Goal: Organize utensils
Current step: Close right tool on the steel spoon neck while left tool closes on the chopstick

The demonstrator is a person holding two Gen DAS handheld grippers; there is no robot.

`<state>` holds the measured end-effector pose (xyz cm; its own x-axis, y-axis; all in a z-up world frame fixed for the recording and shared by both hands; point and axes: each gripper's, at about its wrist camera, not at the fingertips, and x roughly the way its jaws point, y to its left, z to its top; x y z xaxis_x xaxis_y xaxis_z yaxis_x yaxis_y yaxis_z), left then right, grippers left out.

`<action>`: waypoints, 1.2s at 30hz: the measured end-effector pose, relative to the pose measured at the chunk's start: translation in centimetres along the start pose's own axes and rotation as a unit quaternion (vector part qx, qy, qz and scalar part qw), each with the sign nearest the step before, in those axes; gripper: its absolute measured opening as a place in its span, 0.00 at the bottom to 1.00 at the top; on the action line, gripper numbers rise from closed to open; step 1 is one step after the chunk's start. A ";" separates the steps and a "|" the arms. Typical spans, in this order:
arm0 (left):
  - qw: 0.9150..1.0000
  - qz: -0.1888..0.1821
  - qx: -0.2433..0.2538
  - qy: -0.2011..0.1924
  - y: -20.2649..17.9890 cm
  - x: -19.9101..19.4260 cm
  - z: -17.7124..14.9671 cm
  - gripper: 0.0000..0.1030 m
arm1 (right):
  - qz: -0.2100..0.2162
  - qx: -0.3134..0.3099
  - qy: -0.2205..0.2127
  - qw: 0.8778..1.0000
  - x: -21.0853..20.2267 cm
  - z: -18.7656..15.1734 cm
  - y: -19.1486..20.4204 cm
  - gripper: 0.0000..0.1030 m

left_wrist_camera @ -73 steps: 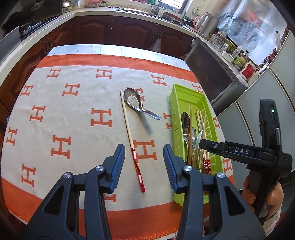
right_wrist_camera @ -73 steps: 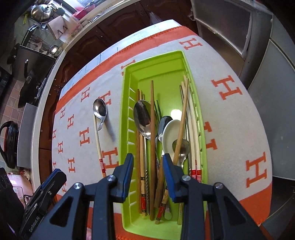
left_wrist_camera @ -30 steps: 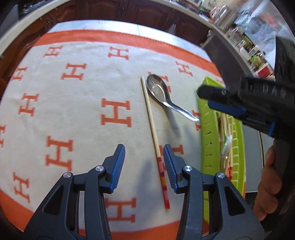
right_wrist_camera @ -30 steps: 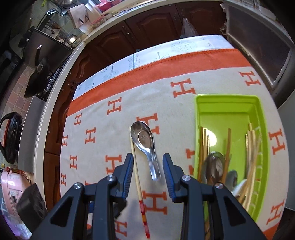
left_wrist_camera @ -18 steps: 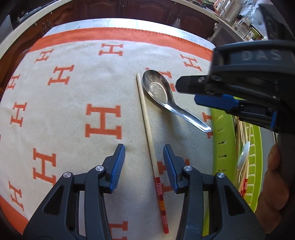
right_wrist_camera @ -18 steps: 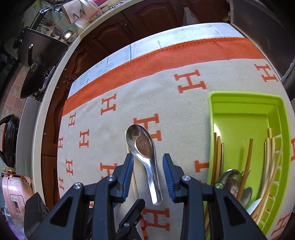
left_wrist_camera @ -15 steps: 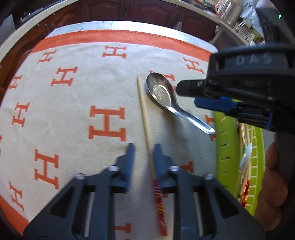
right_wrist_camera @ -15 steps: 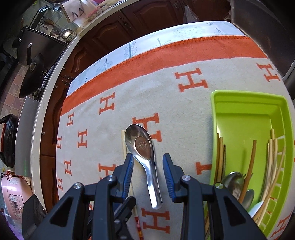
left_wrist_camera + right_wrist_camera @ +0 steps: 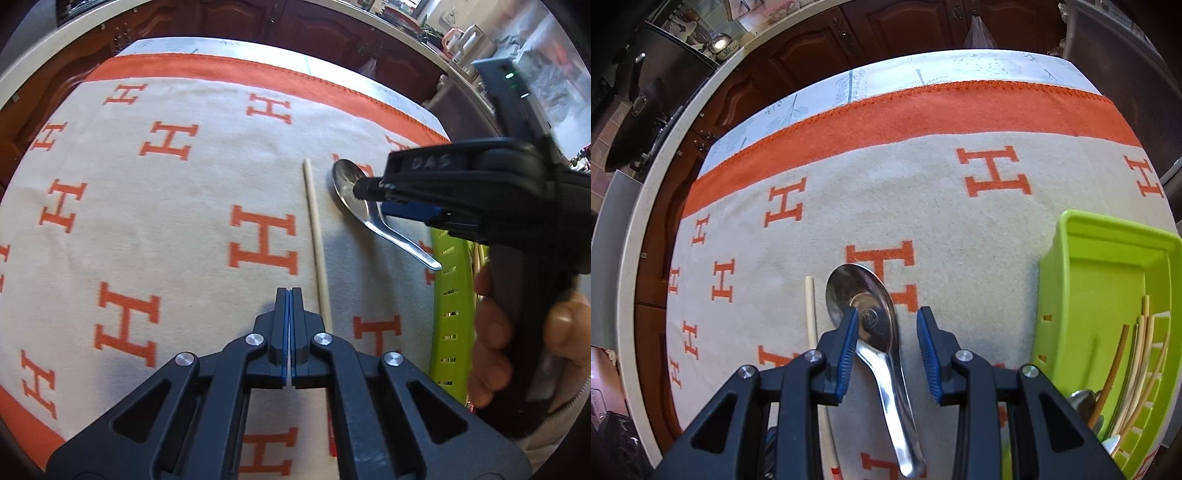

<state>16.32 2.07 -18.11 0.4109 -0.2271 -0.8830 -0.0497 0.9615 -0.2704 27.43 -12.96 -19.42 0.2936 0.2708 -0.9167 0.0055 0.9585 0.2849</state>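
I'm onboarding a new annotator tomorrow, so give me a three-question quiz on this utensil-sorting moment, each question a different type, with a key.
1. True or false: the left gripper is shut on the chopstick.
2. Multiple choice: the right gripper is open above which item? A) metal spoon B) chopstick C) green tray
3. Fill in: the chopstick lies on the cloth to the ___ of the spoon, seen from either wrist camera.

Key
1. False; its jaws are closed on nothing, and the chopstick lies just to their right.
2. A
3. left
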 end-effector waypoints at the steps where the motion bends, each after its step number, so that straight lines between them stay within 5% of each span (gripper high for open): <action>1: 1.000 -0.001 -0.001 -0.001 0.0 0.0 0.1 0.00 | -0.007 -0.006 -0.002 1.000 0.0 0.0 0.2 0.32; 5: 1.000 -0.012 -0.007 0.007 0.6 -0.3 0.2 0.00 | -0.043 -0.040 -0.011 0.998 0.2 -0.4 1.4 0.31; 8: 1.000 -0.018 -0.007 0.011 0.4 -0.5 -0.1 0.00 | -0.076 -0.070 -0.025 0.994 0.2 -0.9 2.1 0.15; 9: 1.000 -0.019 -0.007 0.012 0.5 -0.5 -0.1 0.00 | -0.075 -0.075 -0.029 0.994 0.2 -1.1 2.2 0.05; 21: 0.997 -0.056 -0.030 0.044 0.4 0.1 -0.1 0.00 | -0.012 -0.024 -0.081 0.996 -4.3 -2.7 -0.9 0.00; 24: 0.997 -0.062 -0.027 0.048 -0.4 0.2 0.1 0.16 | 0.008 -0.003 -0.094 0.996 -6.0 -3.1 -2.2 0.00; 26: 0.997 -0.055 -0.028 0.047 -0.8 0.3 0.1 0.35 | 0.023 0.007 -0.103 0.994 -7.2 -3.7 -3.0 0.00; 36: 0.996 0.067 0.060 0.016 -4.4 1.3 -0.9 0.35 | 0.062 0.033 -0.152 0.986 -12.4 -7.1 -6.0 0.00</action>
<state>16.27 -2.66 -18.44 0.3791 -0.0983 -0.9201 0.0073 0.9946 -0.1033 16.95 -21.44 -11.74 0.5688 0.3362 -0.7506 0.0110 0.9094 0.4157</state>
